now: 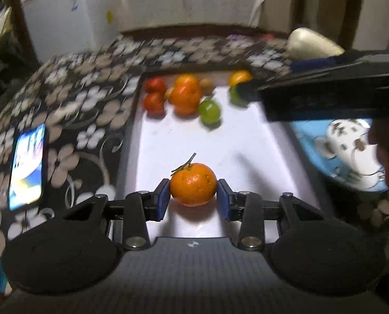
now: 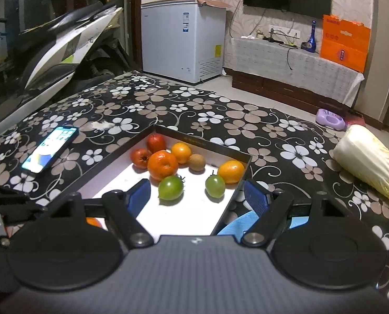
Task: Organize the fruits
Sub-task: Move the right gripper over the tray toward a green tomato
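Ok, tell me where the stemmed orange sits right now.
Left wrist view: the stemmed orange sits between the left gripper pads, on the tray's near end, apart from the fruit cluster.

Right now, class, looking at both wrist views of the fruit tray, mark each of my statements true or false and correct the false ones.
1. The left gripper has its pads against a stemmed orange. True.
2. The right gripper holds a green fruit. False: its jaws stand open and empty above the tray.
3. A phone lies on the flowered cloth, outside the tray. True.
4. The cabbage lies inside the tray. False: it lies on the cloth, beside the tray.
5. Two green fruits lie in the tray. True.
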{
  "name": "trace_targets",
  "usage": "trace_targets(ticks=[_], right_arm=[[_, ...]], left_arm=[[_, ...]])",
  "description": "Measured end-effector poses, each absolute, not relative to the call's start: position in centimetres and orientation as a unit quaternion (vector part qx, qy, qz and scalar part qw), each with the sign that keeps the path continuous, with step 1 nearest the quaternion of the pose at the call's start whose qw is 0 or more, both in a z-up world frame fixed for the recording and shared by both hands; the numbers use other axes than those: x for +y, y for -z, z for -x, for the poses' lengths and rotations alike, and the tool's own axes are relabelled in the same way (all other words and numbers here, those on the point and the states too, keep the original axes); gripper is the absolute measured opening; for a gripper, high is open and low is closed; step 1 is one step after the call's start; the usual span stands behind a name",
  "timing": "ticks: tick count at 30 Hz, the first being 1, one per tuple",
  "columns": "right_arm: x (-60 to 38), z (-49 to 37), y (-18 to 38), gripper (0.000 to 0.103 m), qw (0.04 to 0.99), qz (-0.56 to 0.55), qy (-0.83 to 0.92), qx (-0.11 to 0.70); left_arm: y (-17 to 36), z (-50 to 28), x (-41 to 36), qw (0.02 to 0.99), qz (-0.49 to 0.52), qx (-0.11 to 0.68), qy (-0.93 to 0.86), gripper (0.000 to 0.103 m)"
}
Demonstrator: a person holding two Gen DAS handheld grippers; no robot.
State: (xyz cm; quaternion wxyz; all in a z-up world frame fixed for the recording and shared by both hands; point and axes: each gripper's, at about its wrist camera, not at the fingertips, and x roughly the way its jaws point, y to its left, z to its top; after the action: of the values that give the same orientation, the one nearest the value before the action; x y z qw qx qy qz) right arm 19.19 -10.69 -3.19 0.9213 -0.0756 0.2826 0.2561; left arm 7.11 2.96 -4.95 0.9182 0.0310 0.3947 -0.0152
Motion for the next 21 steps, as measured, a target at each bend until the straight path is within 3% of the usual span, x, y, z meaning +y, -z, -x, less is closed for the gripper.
trace_targets(ticks=[5, 10, 21], right_arm=[[-11.1, -19.7, 3.5, 0.080, 0.922, 0.068, -0.247, 0.290], [-11.4, -19.9, 3.6, 0.080, 0.921, 0.067, -0.244, 0.295], [-11.3, -20.2, 4.2, 0.080, 0.918, 0.074, -0.232, 0.313]], left_arm=[[4.6, -6.3, 2.1, 0.923, -0.041, 0.380, 0.033, 0.054], [4.6, -5.4, 2.5, 0.925, -0.043, 0.377, 0.031, 0.071], [4.8, -5.1, 2.5, 0.921, -0.037, 0.384, 0.048, 0.074]])
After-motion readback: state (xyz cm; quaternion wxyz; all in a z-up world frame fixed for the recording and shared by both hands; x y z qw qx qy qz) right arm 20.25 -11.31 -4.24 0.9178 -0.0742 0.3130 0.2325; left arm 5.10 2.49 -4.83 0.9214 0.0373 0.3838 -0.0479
